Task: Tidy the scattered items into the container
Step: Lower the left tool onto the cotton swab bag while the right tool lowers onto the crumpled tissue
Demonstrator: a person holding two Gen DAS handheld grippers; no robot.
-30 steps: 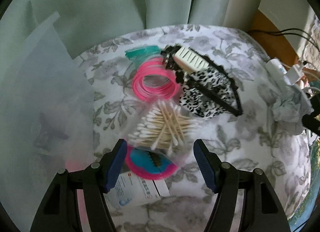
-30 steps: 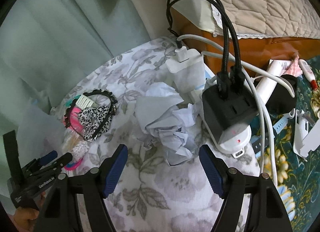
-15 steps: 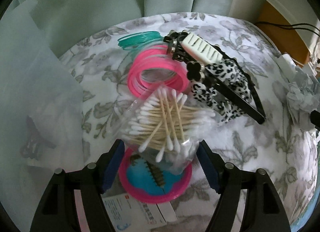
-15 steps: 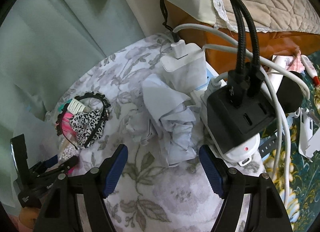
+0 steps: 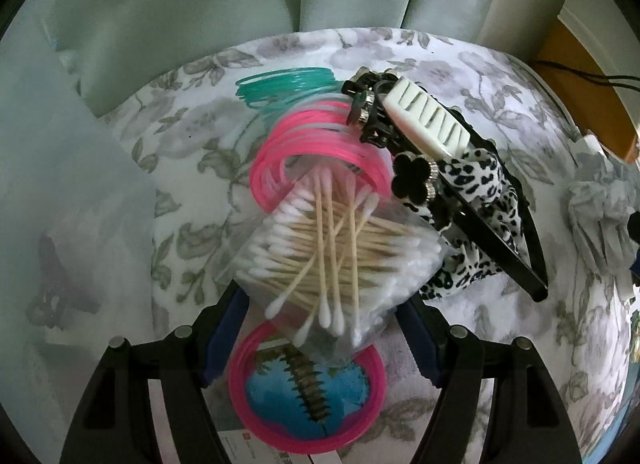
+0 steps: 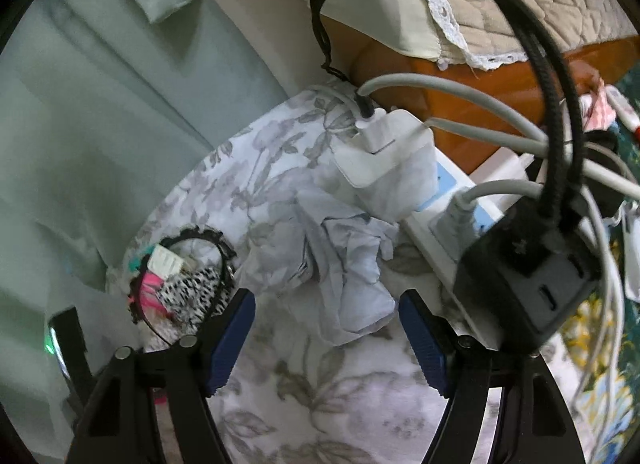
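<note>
Swabs fill the clear bag of cotton swabs (image 5: 336,252), which serves as the landmark in the left wrist view. Left of the bag stands a translucent container (image 5: 76,232), a dark shape dimly visible through its wall. The left tongs (image 5: 320,340) are spread wide, their blue pads flanking the bag's near end; whether the pads touch the plastic I cannot tell. Just in front of the bag, and partly under it, lies a pink ring (image 5: 306,384) around a blue disc, on top of a white printed card (image 5: 256,440). Behind the bag sit pink bangles (image 5: 316,152), touching it, and farther back teal bangles (image 5: 288,88). To the right of the bag rests a leopard-print headband (image 5: 492,216), touching the bag's corner, with a white hair clip (image 5: 428,120) and a black flower clip (image 5: 414,178) on it. All of this lies on the floral-covered surface (image 5: 192,144).

In the right wrist view the same pile shows as a small cluster, the headband (image 6: 188,288) far left beside the left pad. The right tongs (image 6: 326,336) are open and hold nothing, with crumpled grey paper (image 6: 340,260) lying between and just beyond the pads. Right of the paper is a white charger (image 6: 380,160), then a black power cube (image 6: 524,276) with cables plugged in.
</note>
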